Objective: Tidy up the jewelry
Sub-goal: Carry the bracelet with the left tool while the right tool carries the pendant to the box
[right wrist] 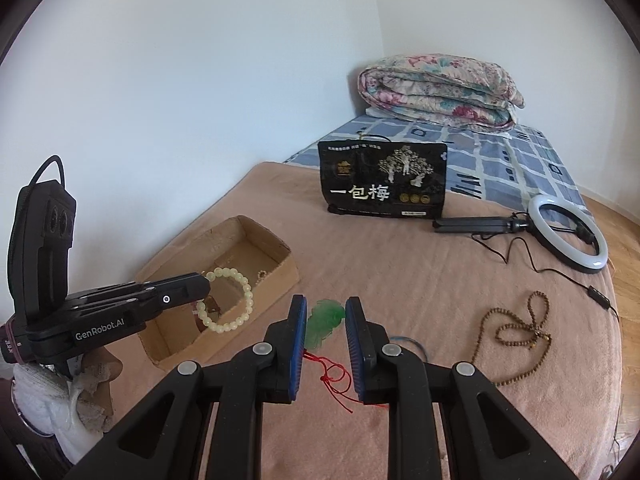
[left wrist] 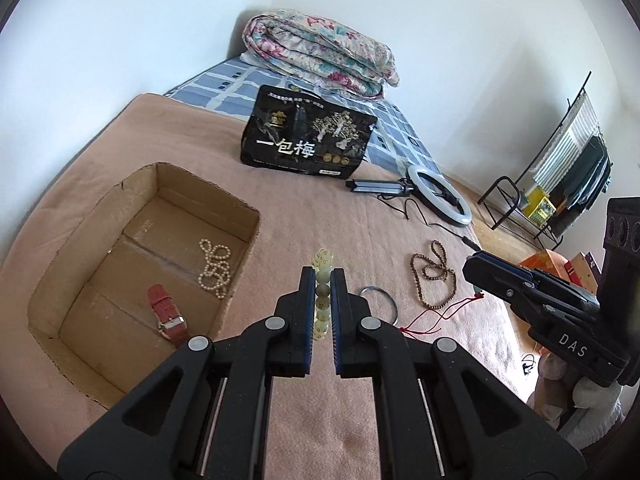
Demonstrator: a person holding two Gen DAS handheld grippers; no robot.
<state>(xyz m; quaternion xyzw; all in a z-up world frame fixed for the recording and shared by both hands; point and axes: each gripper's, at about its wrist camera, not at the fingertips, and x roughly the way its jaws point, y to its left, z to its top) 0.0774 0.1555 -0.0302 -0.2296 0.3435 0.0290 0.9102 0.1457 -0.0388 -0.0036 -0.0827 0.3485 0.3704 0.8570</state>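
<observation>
My left gripper [left wrist: 322, 276] is shut on a pale yellow-green bead bracelet [left wrist: 323, 264], held in the air just right of the open cardboard box [left wrist: 244, 216]. The bracelet [right wrist: 244, 288] hangs from the left gripper [right wrist: 204, 284] in the right wrist view. The box holds a pearl necklace [left wrist: 216, 268] and a red-strap watch [left wrist: 166, 316]. My right gripper [right wrist: 326, 312] is open, its fingers either side of a green jade pendant [right wrist: 326, 322] on a red cord [right wrist: 336, 376] lying on the pink blanket. A brown bead necklace [right wrist: 516, 332] and a thin blue bangle [left wrist: 378, 300] lie on the blanket.
A black snack bag [right wrist: 384, 184] stands behind. A ring light [right wrist: 568, 236] with stand and cable lies at the right. A folded floral quilt [right wrist: 436, 92] sits on the blue checked sheet by the wall. A metal rack [left wrist: 560, 176] stands off the bed.
</observation>
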